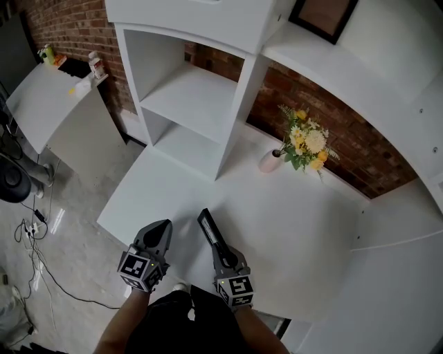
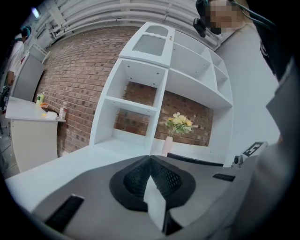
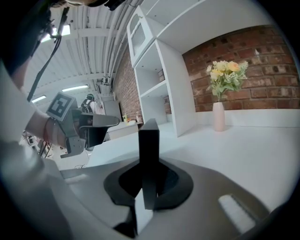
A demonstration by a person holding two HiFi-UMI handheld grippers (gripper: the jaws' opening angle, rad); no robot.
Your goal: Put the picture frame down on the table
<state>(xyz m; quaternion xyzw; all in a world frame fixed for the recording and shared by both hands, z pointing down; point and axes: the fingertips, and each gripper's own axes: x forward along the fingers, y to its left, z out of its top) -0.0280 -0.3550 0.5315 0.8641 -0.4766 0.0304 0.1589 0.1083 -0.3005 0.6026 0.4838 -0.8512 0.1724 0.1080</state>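
A thin black picture frame (image 1: 210, 229) is seen edge-on, standing out forward over the white table (image 1: 297, 221). My right gripper (image 1: 221, 253) is shut on its near end. In the right gripper view the frame (image 3: 149, 154) rises upright between the jaws of the right gripper (image 3: 148, 190). In the left gripper view its black edge (image 2: 194, 160) shows low at the right. My left gripper (image 1: 163, 228) hovers beside it at the table's front edge, shut with nothing in it; its jaws (image 2: 150, 162) meet at a point.
A pink vase (image 1: 270, 161) of yellow and white flowers (image 1: 308, 142) stands at the back of the table by the brick wall. A white shelf unit (image 1: 194, 90) rises at the back left. Another dark frame (image 1: 323, 16) stands on the upper shelf. A counter (image 1: 41, 97) is at far left.
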